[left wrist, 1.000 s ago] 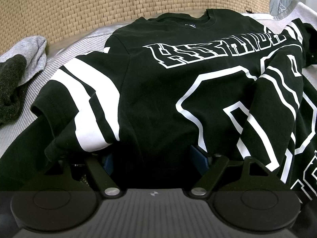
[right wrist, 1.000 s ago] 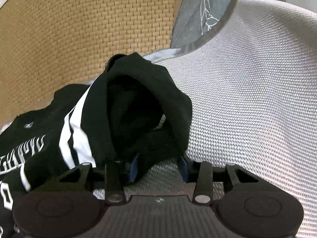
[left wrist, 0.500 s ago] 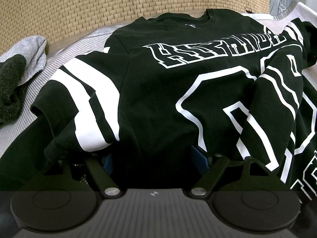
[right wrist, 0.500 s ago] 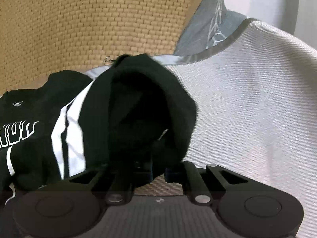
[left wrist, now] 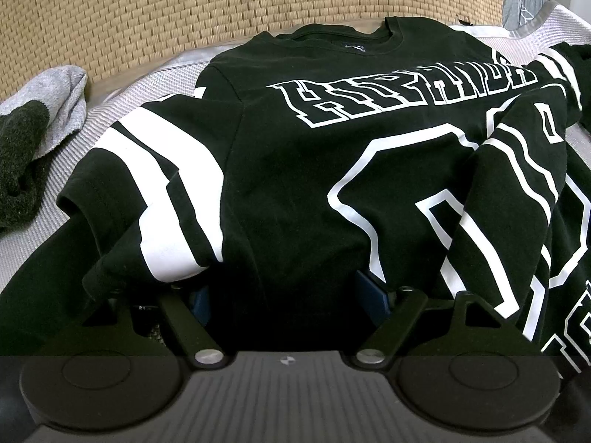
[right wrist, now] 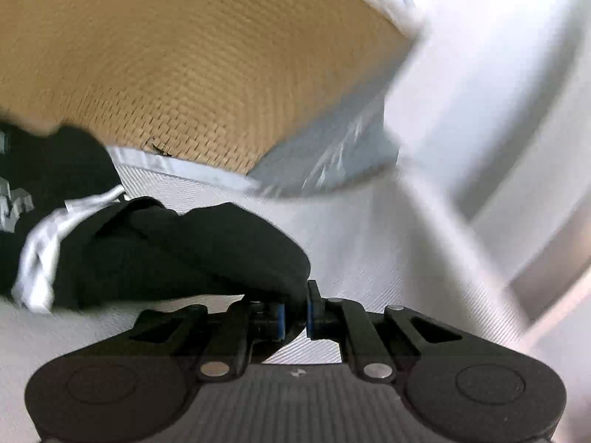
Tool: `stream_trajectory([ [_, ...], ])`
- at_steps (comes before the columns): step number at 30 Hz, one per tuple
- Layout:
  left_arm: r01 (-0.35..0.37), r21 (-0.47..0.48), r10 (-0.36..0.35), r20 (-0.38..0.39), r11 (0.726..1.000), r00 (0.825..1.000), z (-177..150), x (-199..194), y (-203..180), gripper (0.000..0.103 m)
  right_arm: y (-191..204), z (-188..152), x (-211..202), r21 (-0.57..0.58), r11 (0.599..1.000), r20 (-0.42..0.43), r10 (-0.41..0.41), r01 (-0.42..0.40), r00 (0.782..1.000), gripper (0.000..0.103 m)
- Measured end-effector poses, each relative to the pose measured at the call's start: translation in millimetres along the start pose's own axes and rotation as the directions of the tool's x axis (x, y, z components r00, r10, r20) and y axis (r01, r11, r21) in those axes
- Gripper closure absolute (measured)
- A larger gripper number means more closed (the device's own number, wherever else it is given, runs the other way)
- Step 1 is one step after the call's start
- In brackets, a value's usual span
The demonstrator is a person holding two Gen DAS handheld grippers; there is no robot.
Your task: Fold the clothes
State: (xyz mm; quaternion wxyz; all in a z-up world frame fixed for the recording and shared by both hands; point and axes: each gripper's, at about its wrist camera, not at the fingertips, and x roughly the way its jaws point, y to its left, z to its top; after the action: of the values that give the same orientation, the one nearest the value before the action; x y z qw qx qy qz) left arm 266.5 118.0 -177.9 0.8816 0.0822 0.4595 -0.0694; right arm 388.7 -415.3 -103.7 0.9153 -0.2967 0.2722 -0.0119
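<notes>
The black short-sleeved T-shirt with white block lettering and white sleeve stripes (left wrist: 295, 170) lies spread on a pale grey woven-textured bed cover (right wrist: 369, 258), its collar pointing away toward the tan woven rattan headboard (left wrist: 184, 18), so its long axis runs straight out from the left tongs (left wrist: 291, 295). These stand wide with the near hem bunched between them, though I cannot tell whether the pads press it. The right tongs (right wrist: 295, 315) are nearly shut, pinching the shirt's right sleeve end, which trails left toward the body, so the right hand looks nearer the coming sleeve fold inward.
</notes>
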Motion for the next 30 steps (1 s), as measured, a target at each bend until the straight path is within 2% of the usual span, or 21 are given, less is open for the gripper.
stream_trajectory([
  [2, 0.0, 0.0, 0.0, 0.0, 1.0, 1.0, 0.1, -0.4, -0.1, 0.024, 14.8, 5.6, -8.4, -0.184, 0.978, 0.07, -0.089, 0.101, 0.994, 0.092],
  [5, 0.0, 0.001, 0.0, 0.001, 1.0, 1.0, 0.0, -0.3, 0.5, 0.024, 36.3, 3.0, -18.3, -0.394, 0.888, 0.179, -0.179, 0.237, 0.968, 0.092],
  [6, 0.0, 0.001, 0.0, 0.001, 1.0, 1.0, 0.0, -0.2, 0.7, 0.024, 41.4, 2.2, -18.1, -0.432, 0.863, 0.194, -0.194, 0.261, 0.962, 0.092],
  [8, 0.0, 0.001, -0.001, 0.002, 1.0, 1.0, -0.2, 0.0, 1.0, 0.024, 48.5, -1.9, -13.5, -0.476, 0.839, 0.183, -0.198, 0.263, 0.963, 0.092],
  [12, 0.002, 0.003, -0.002, 0.005, 1.0, 1.0, -0.7, 0.6, 1.4, 0.024, 61.0, -21.3, -3.0, -0.476, 0.873, 0.03, -0.104, 0.106, 0.994, 0.091],
  [14, 0.003, 0.004, -0.003, 0.005, 1.0, 1.0, -0.5, 0.6, 1.8, 0.024, 70.3, -36.9, -2.6, -0.483, 0.875, -0.02, -0.055, 0.039, 0.998, 0.09],
  [17, 0.004, 0.004, -0.004, 0.007, 1.0, 1.0, -0.7, 0.5, 2.2, 0.024, 77.4, -54.3, -6.6, -0.469, 0.883, -0.046, 0.0, -0.021, 0.999, 0.083],
  [19, 0.003, 0.004, -0.004, 0.008, 1.0, 1.0, -1.0, 0.3, 2.2, 0.024, 82.1, -65.9, -9.2, -0.459, 0.886, -0.062, 0.037, -0.061, 0.997, 0.058],
  [20, 0.003, 0.005, -0.003, 0.008, 1.0, 1.0, -1.0, 0.4, 2.2, 0.024, 84.3, -71.7, -10.5, -0.453, 0.888, -0.07, 0.054, -0.08, 0.996, 0.055],
  [21, 0.003, 0.006, -0.003, 0.008, 1.0, 1.0, -0.9, 0.5, 2.1, 0.024, 83.0, -75.9, -9.7, -0.444, 0.893, -0.073, 0.051, -0.078, 0.996, 0.051],
  [23, 0.004, 0.006, -0.004, 0.008, 1.0, 1.0, -0.8, 0.6, 2.6, 0.024, 78.8, -82.6, -8.6, -0.424, 0.903, -0.077, 0.037, -0.067, 0.996, 0.051],
  [27, 0.004, 0.007, -0.004, 0.01, 1.0, 1.0, -0.8, 0.4, 2.6, 0.024, 61.7, -91.4, -10.0, -0.355, 0.935, -0.075, -0.007, -0.02, 0.997, 0.04],
  [30, 0.003, 0.008, -0.003, 0.01, 1.0, 1.0, -0.9, 0.4, 2.4, 0.024, 45.8, -102.2, -8.5, -0.308, 0.951, -0.112, -0.04, 0.004, 0.993, 0.039],
])
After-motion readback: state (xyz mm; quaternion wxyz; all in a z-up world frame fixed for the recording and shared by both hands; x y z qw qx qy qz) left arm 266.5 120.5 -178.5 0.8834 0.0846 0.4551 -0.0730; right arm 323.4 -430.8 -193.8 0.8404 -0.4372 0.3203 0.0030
